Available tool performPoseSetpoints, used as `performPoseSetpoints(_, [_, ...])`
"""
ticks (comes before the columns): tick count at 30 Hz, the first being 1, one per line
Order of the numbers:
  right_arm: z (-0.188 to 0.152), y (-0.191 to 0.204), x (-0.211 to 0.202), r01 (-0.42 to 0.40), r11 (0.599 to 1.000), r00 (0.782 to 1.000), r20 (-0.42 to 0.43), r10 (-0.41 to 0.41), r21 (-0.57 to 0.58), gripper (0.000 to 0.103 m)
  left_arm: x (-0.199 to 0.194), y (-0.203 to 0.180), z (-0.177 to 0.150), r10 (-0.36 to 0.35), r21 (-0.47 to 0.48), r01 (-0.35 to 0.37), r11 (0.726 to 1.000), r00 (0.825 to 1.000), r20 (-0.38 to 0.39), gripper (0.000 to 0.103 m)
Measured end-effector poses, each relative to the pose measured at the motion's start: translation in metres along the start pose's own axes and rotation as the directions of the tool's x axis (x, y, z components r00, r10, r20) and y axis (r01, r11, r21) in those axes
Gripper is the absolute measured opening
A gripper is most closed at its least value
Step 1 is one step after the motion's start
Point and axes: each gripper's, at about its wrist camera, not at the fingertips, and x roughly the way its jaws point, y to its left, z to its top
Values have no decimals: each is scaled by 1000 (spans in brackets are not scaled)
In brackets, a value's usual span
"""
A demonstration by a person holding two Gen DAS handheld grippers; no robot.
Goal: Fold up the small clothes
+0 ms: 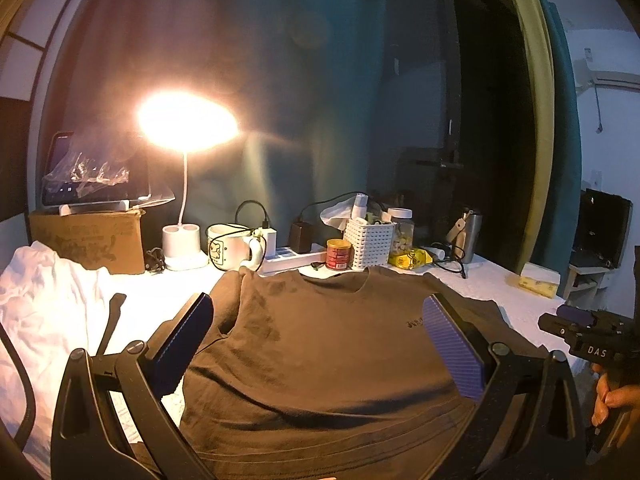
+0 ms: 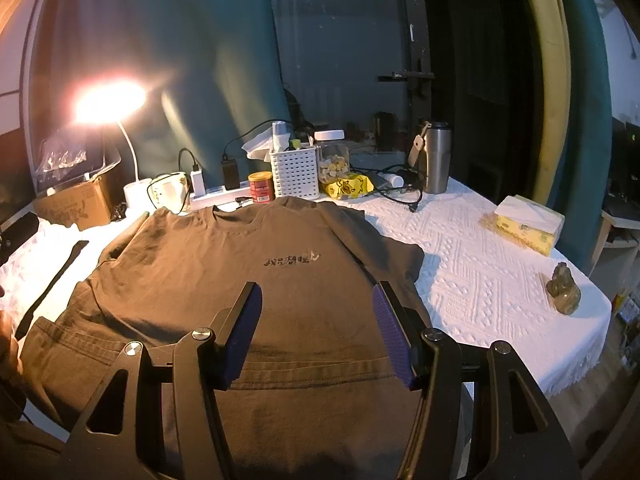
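Observation:
A brown T-shirt (image 1: pixel 320 344) lies spread flat, front up, on the white tablecloth (image 2: pixel 480 264), collar toward the far clutter. It also shows in the right wrist view (image 2: pixel 240 264), with small dark print on the chest. My left gripper (image 1: pixel 320 344) is open and empty, hovering over the shirt's middle near its lower half. My right gripper (image 2: pixel 318 328) is open and empty above the shirt near its hem. The right gripper's body shows at the right edge of the left wrist view (image 1: pixel 588 332).
A lit desk lamp (image 1: pixel 184 120), cardboard box (image 1: pixel 88 236), mug (image 1: pixel 228 246), power strip (image 1: pixel 296 258), red can (image 1: pixel 338 254), white basket (image 1: pixel 368 242) and steel tumbler (image 2: pixel 436 156) line the far edge. A white cloth (image 1: pixel 44 304) lies left. A tissue pack (image 2: pixel 528 224) and figurine (image 2: pixel 564 288) sit right.

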Motion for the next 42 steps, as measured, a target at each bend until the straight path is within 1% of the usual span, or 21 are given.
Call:
performPoseSetpoints(9, [0, -1, 0, -1, 1000, 1000, 0, 1, -1, 61, 1, -3, 0, -45, 3, 45, 999, 999, -20, 103])
performPoseSetpoints(14, [0, -1, 0, 0, 1000, 1000, 0, 0, -1, 61, 0, -4, -1, -55, 10, 55, 998, 998, -19, 103])
performPoseSetpoints(32, [0, 0, 0, 1, 1000, 1000, -2, -1, -4, 61, -1, -4, -3, -35, 9, 35, 999, 999, -13, 103])
performPoseSetpoints(42, [1, -1, 0, 3, 1000, 1000, -3, -3, -4, 61, -1, -2, -4, -35, 9, 35, 999, 999, -15, 103])
